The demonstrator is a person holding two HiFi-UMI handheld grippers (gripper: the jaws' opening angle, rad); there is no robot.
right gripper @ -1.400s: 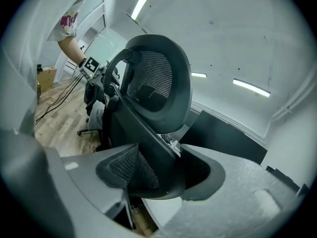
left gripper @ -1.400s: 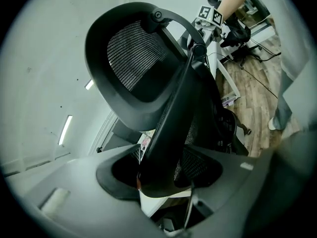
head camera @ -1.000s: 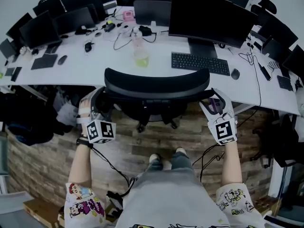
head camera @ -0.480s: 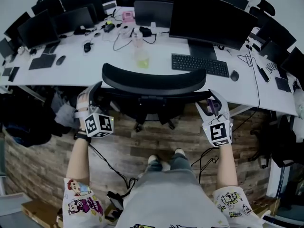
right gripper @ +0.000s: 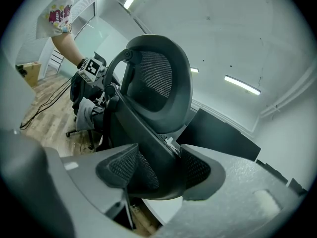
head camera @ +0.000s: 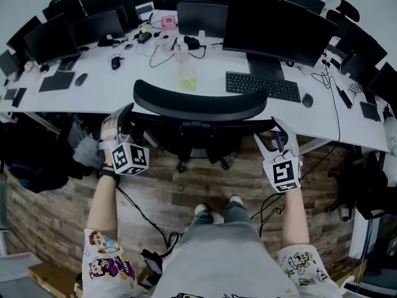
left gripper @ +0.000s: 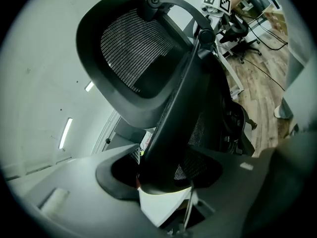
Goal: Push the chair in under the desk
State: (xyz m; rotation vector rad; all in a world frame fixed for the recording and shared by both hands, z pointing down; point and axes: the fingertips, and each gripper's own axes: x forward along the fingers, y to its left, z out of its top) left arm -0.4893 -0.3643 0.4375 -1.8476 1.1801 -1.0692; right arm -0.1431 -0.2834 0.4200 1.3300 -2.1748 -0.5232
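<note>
A black mesh office chair stands with its seat partly under the white desk, its curved top rail level with the desk's front edge. My left gripper is shut on the left edge of the backrest. My right gripper is shut on the right edge. In the left gripper view the backrest's black frame runs up from between the jaws of the left gripper, with both pads against it. The right gripper view shows the same frame and mesh back pinched in the right gripper.
On the desk are several monitors, a keyboard, a mouse and a clear bottle just beyond the chair. Cables trail over the wooden floor near the person's feet. Dark bags sit at the left.
The chair and both grippers have moved a little toward the desk. Both grips on the backrest look unchanged.
</note>
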